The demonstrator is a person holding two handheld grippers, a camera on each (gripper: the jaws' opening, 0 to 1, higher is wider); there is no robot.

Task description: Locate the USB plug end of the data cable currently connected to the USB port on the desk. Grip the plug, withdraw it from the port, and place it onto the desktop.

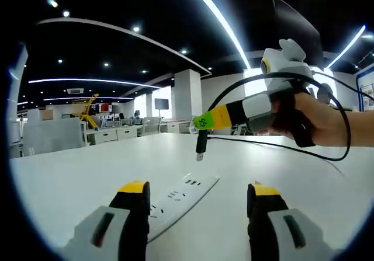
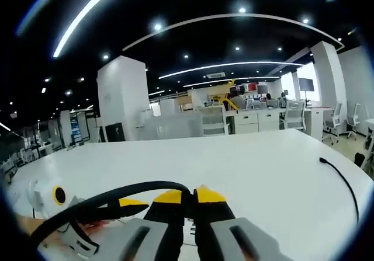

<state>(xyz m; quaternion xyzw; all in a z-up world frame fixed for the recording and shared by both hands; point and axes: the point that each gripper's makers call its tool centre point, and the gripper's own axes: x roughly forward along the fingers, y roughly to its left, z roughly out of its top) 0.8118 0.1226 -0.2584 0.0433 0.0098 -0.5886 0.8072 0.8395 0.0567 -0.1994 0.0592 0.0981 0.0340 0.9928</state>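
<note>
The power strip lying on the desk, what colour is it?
White. The power strip shows best in the left gripper view, flat on the white desk.

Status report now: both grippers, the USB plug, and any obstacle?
Right gripper shut on cable, USB plug hanging free above power strip. Left gripper open, empty. Nothing blocking desktop.

- A dark ceiling (image 2: 193, 4) carries long curved light strips (image 2: 228, 18) and small round spotlights (image 2: 242, 9).
- A broad white column (image 2: 121, 97) stands behind the white desktop (image 2: 234, 167).
- A second white column (image 1: 187, 94) rises beside a wall screen (image 1: 161, 103).
- White desks and office chairs (image 2: 292, 116) fill the far room.
- Something yellow (image 1: 87, 112) stands among them.
</note>
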